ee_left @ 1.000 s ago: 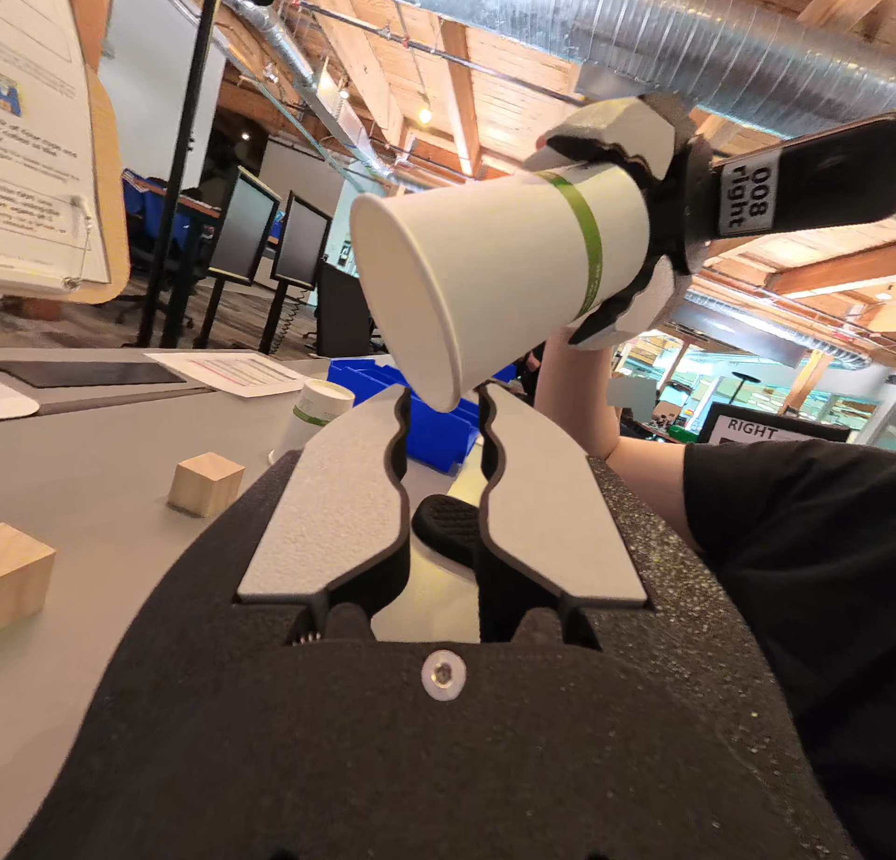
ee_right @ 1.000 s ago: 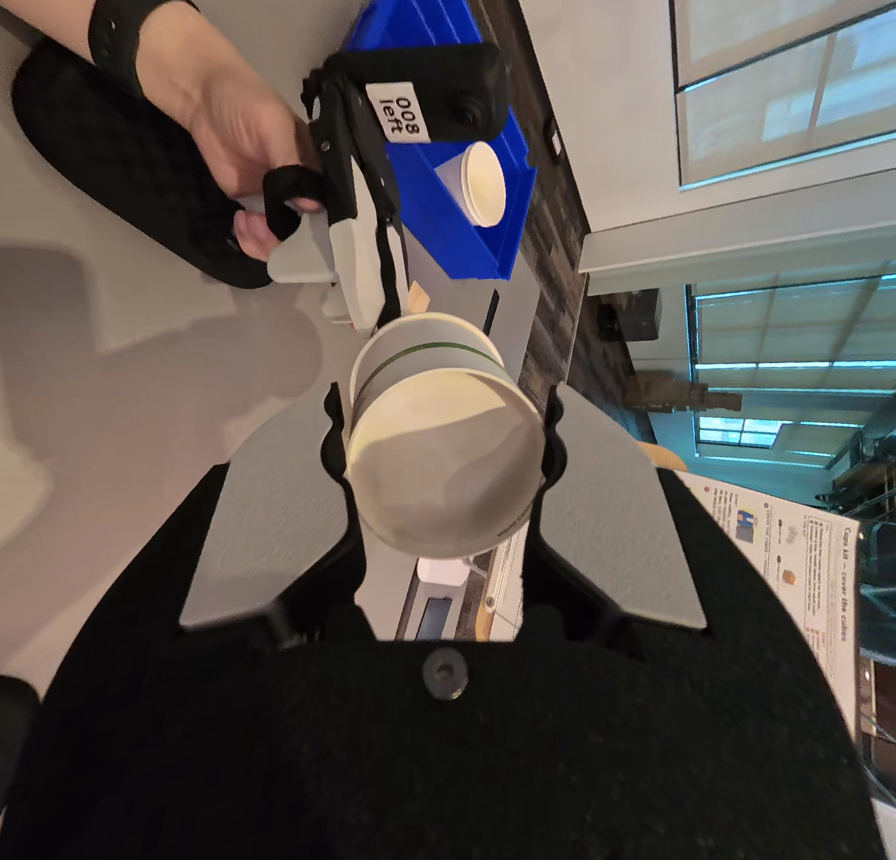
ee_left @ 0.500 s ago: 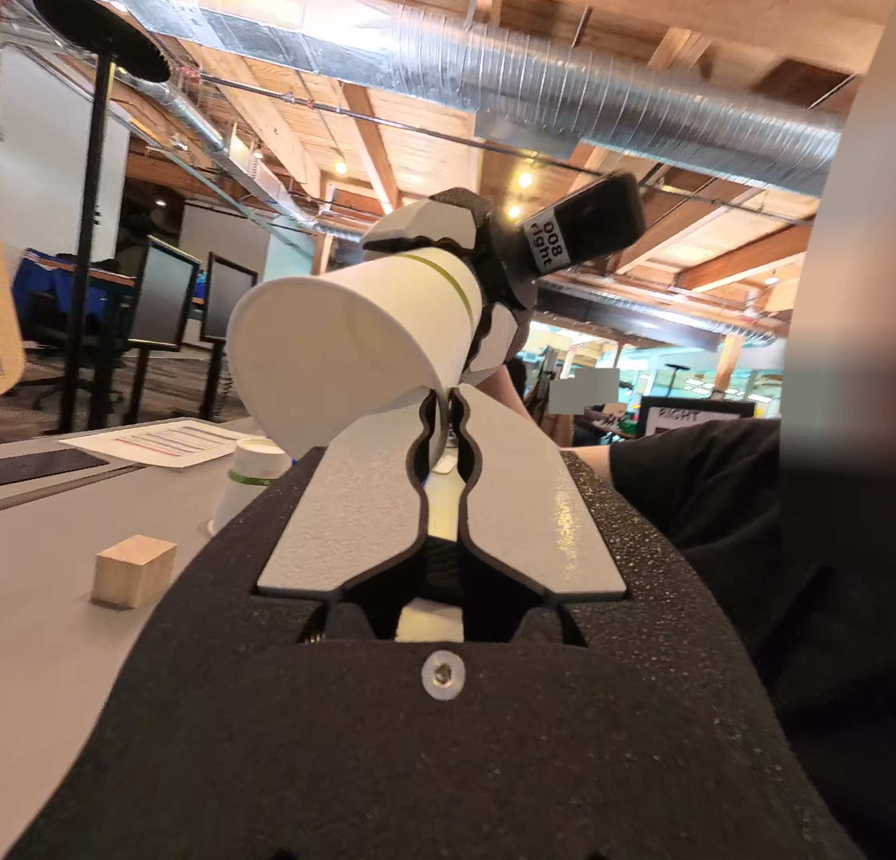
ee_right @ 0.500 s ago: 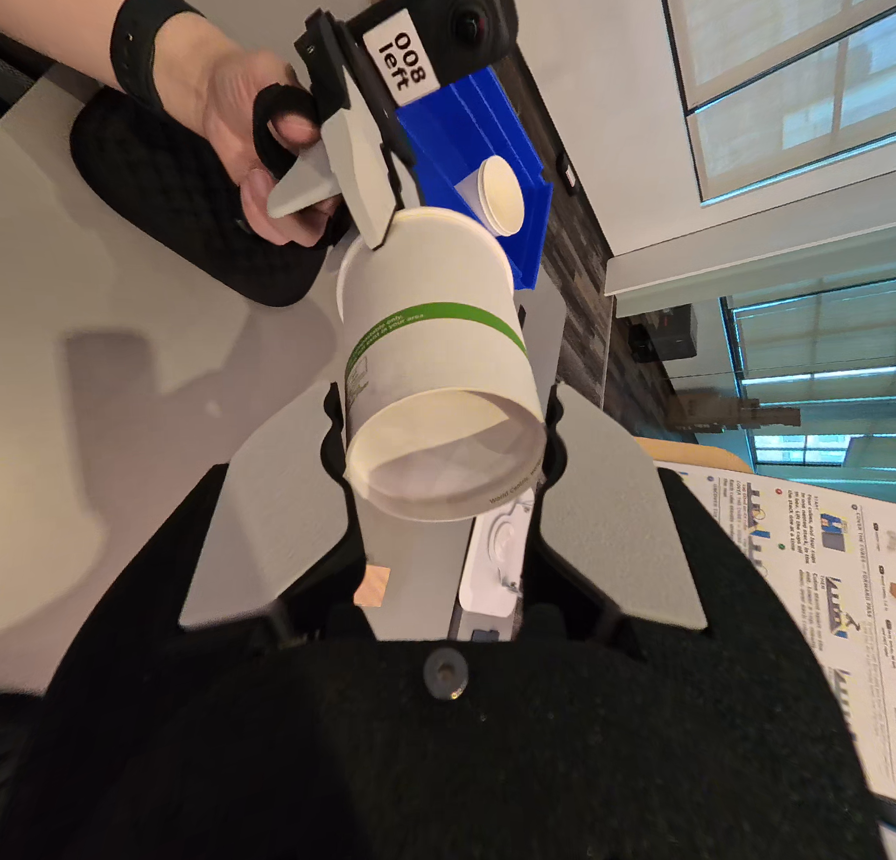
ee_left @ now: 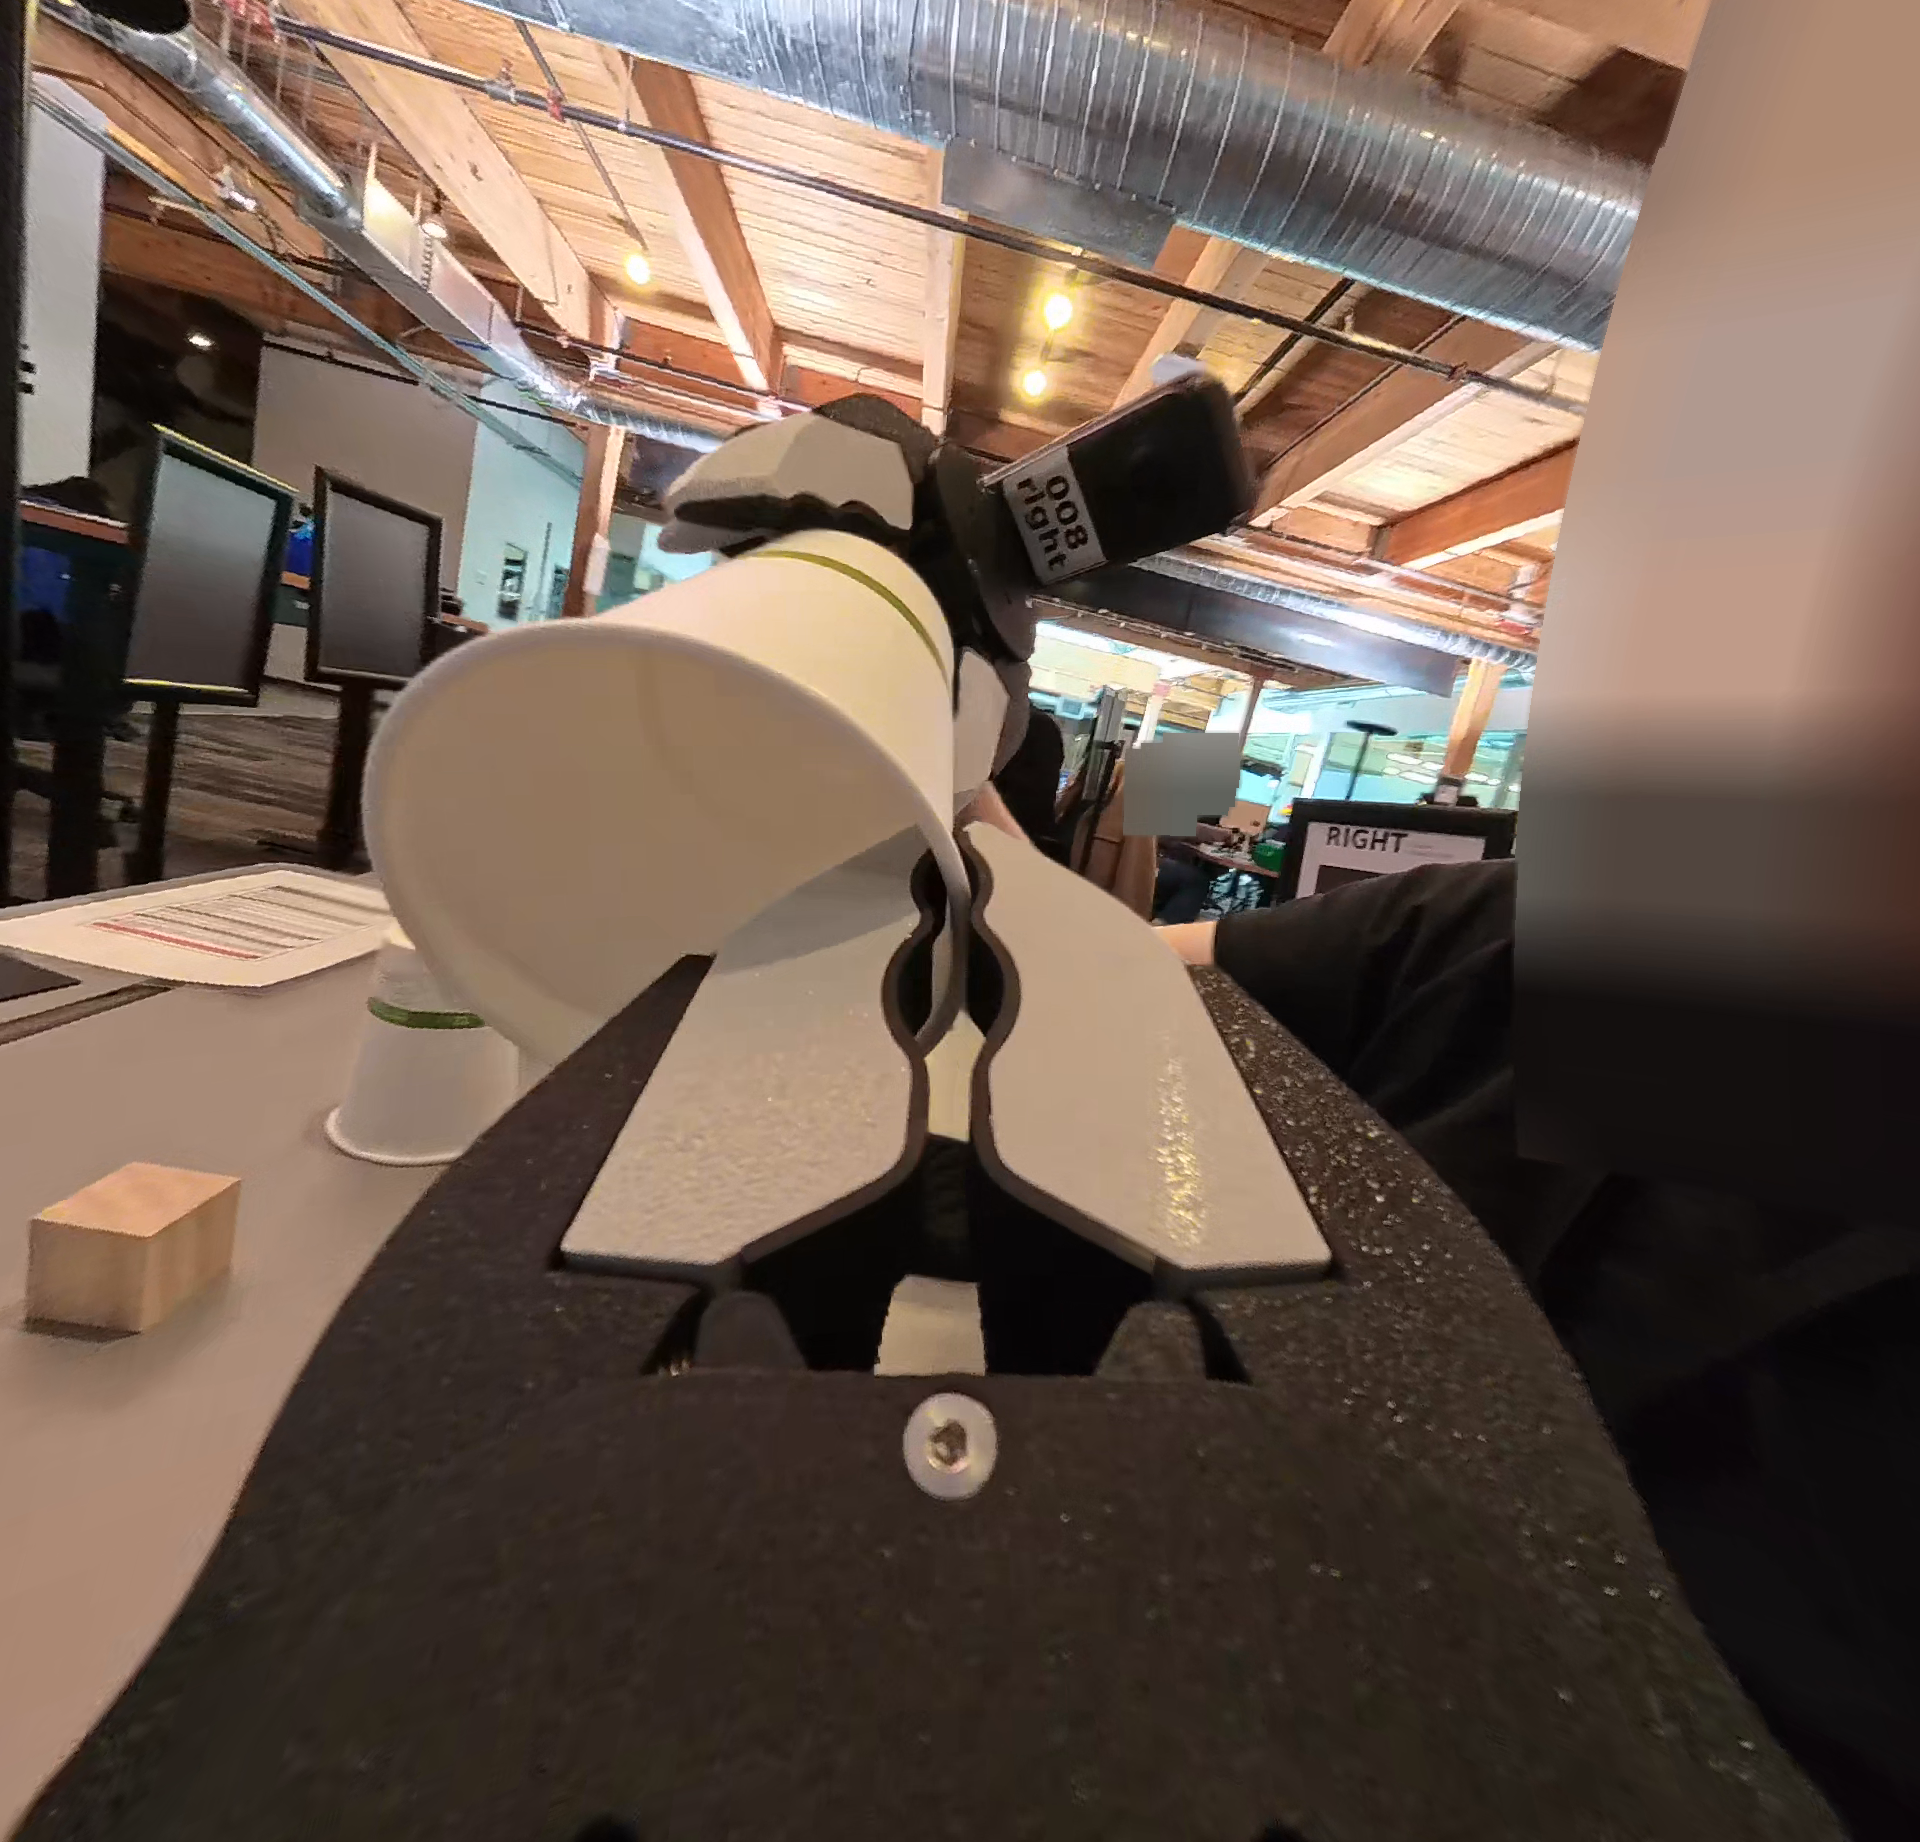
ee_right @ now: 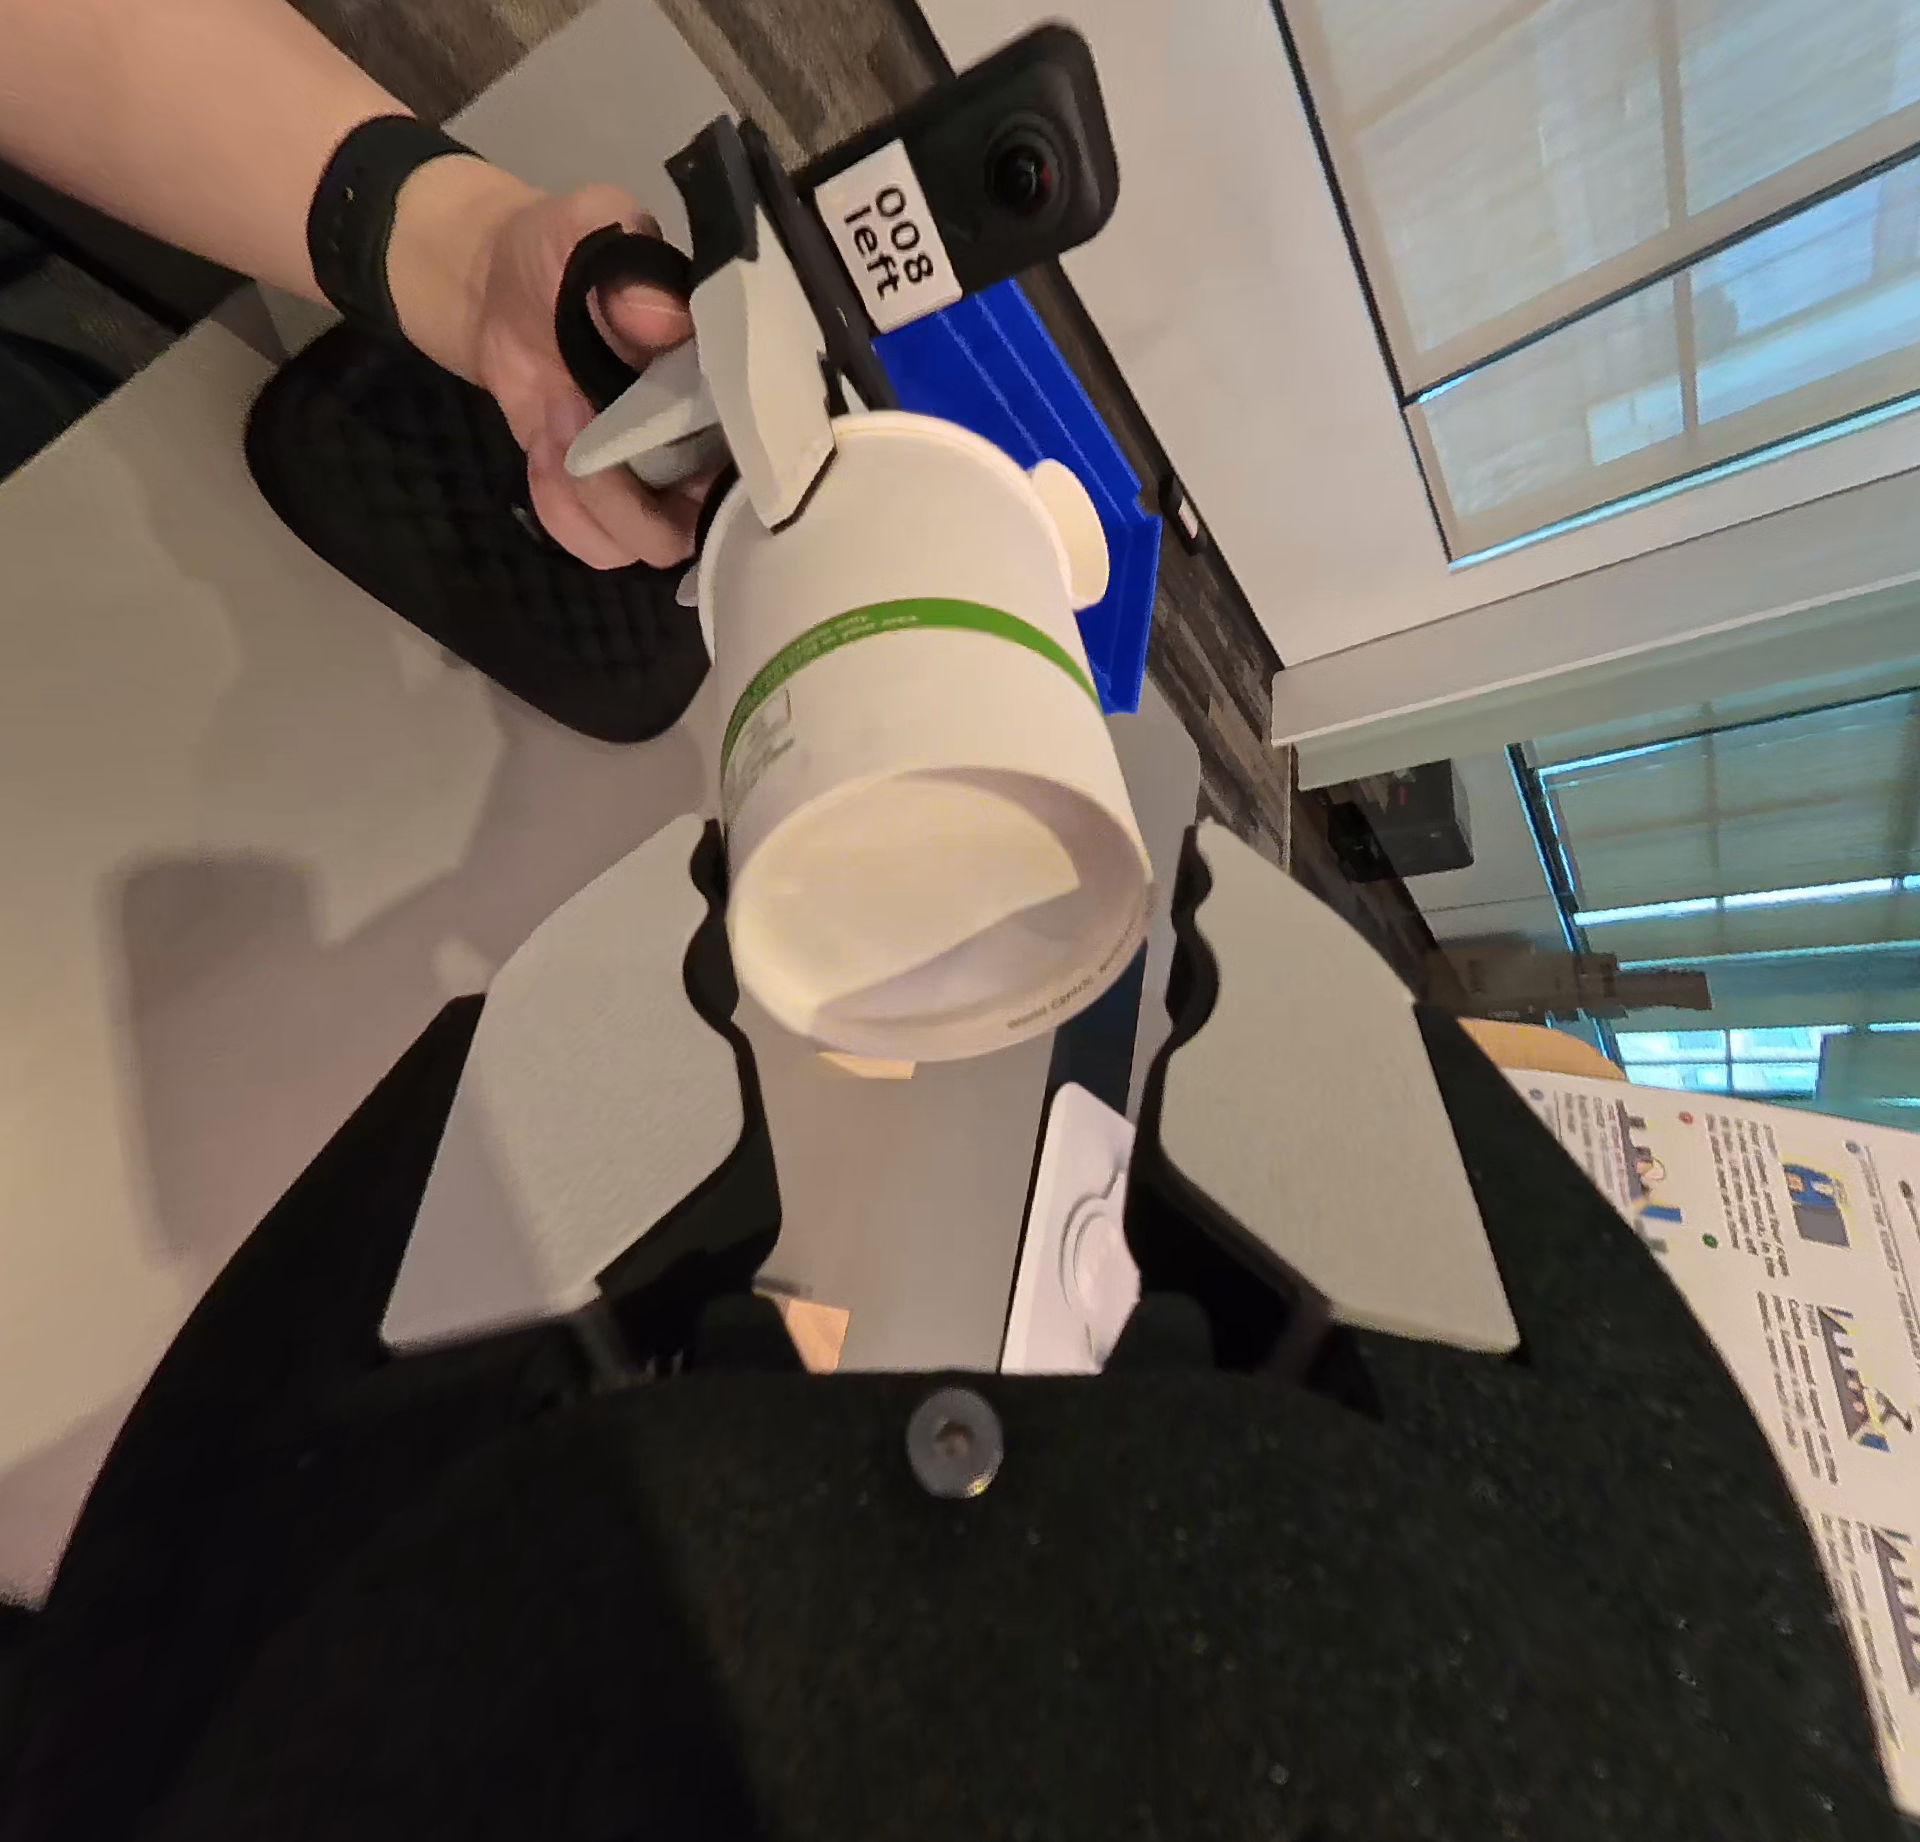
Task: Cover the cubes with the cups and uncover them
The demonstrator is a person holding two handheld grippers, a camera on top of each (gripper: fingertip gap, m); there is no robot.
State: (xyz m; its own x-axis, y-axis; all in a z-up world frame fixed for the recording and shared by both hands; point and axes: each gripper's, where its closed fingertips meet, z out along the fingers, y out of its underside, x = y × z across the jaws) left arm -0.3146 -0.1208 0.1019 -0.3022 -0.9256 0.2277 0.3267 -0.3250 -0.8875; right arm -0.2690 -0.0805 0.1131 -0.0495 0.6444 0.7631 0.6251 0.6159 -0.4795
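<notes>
left wrist view: white paper cup with green band [ee_left: 665, 784], tilted in air, rim now pinched between left gripper [ee_left: 961, 883] fingers, not free as before; right gripper [ee_right: 940, 945] fingers clamped on base; handover likely; pale wooden cube [ee_left: 130, 1247] uncovered on tabletop [ee_left: 156, 1460].

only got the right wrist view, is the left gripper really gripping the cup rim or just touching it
Observer: In the left wrist view the white cup's rim wall runs between the left gripper's fingers, which are nearly closed on it.
Operator: any cup standing on the table
Observer: Yes, a second cup stands upside down on the table, past the left finger. What is under it cannot be seen.
Operator: is a cube free near it
Observer: One wooden cube sits uncovered, apart from that cup and nearer the camera.
</notes>
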